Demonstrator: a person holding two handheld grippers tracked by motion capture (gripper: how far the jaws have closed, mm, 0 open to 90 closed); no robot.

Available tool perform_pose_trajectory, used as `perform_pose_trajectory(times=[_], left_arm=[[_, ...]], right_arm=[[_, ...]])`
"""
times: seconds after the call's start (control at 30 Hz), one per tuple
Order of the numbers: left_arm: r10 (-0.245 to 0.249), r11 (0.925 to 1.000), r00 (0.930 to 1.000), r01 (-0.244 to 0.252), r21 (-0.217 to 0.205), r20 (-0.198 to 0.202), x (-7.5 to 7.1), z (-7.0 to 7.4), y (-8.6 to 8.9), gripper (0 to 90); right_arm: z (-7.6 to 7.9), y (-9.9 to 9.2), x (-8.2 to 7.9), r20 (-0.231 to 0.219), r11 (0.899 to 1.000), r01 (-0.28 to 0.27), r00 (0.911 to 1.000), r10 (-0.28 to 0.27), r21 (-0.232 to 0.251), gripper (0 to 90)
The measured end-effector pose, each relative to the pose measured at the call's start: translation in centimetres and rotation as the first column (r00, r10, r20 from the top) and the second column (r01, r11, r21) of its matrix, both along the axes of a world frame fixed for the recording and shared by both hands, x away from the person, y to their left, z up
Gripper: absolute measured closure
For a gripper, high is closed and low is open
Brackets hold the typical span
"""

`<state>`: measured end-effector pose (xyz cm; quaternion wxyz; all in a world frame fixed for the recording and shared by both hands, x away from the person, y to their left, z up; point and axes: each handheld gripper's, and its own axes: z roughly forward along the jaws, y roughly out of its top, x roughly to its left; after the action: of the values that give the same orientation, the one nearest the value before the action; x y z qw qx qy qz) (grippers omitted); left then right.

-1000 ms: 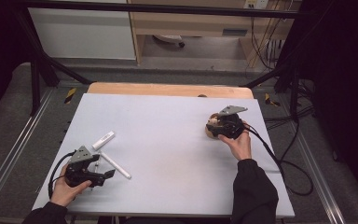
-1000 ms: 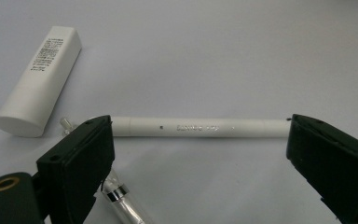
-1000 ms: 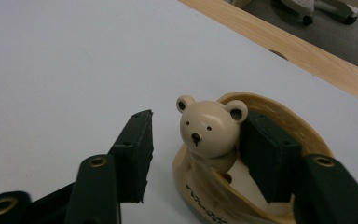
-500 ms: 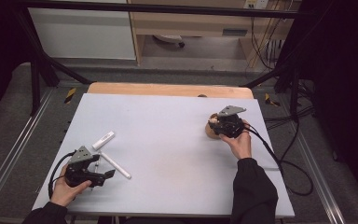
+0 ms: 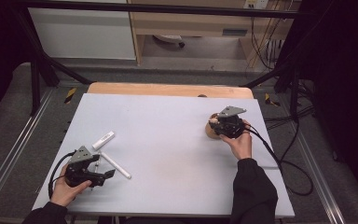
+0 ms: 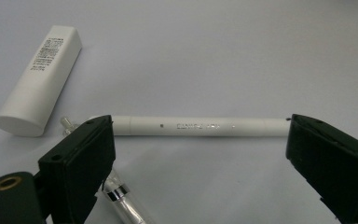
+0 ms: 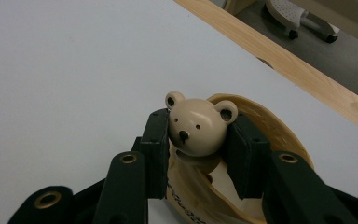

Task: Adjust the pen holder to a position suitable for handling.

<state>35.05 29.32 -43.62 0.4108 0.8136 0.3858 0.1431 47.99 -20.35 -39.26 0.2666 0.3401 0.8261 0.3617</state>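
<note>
A tan bear-head knob (image 7: 197, 127) tops a tan rounded piece (image 7: 265, 126) at the table's right (image 5: 209, 130). My right gripper (image 7: 199, 122) (image 5: 216, 127) has just been closing, and its pads now press both sides of the bear head. At the near left, a slim white pen (image 6: 200, 126) (image 5: 115, 164) lies crosswise on the table. My left gripper (image 6: 198, 140) (image 5: 104, 170) stands open, with its jaws set wide by the pen's two ends and not touching it. A white cap (image 6: 37, 81) (image 5: 103, 140) lies just beyond the pen.
A clear tube with a metal ring (image 6: 117, 192) lies under the left jaw. The white tabletop (image 5: 168, 140) ends in a wooden strip (image 5: 168, 89) at the far edge. Cables (image 5: 279, 161) trail off the right side.
The right gripper's jaws have drawn in around the tan bear piece. Both hands stay where they were, and the pen and cap have not moved.
</note>
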Motion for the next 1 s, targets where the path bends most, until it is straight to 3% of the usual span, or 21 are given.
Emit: perform_pose_trajectory(times=[0.13,0.33,0.5,0.57,0.73,1.0], left_arm=[[0.002,1.0,1.0,-0.002,-0.001,0.0,0.0,0.0,0.0,8.1],[0.0,1.0,1.0,0.0,0.0,0.0,0.0,0.0,0.0,8.1],[0.0,1.0,1.0,0.0,0.001,0.0,0.0,0.0,0.0,8.1],[0.001,1.0,1.0,-0.001,0.001,0.0,0.0,0.0,0.0,8.1],[0.001,1.0,1.0,-0.001,0.001,0.001,0.0,0.0,0.0,8.1],[0.0,1.0,1.0,0.0,0.0,0.002,0.0,0.1,0.0,8.1]], right_arm=[[0.2,0.0,-0.2,-0.008,1.0,-0.005,1.0,0.005,0.026,63.3],[0.8,0.2,-0.7,0.003,1.0,-0.008,1.0,0.008,0.017,63.4],[1.4,0.9,-1.5,0.004,0.999,-0.012,0.9999,0.012,0.05,63.4],[1.5,1.4,-1.8,0.005,0.999,-0.022,0.9997,0.022,0.034,63.5],[1.7,2.9,-2.2,0.0,0.998,-0.04,0.9992,0.04,0.051,63.5],[2.2,7.0,-2.9,-0.003,0.994,-0.083,0.9966,0.083,0.065,63.5]])
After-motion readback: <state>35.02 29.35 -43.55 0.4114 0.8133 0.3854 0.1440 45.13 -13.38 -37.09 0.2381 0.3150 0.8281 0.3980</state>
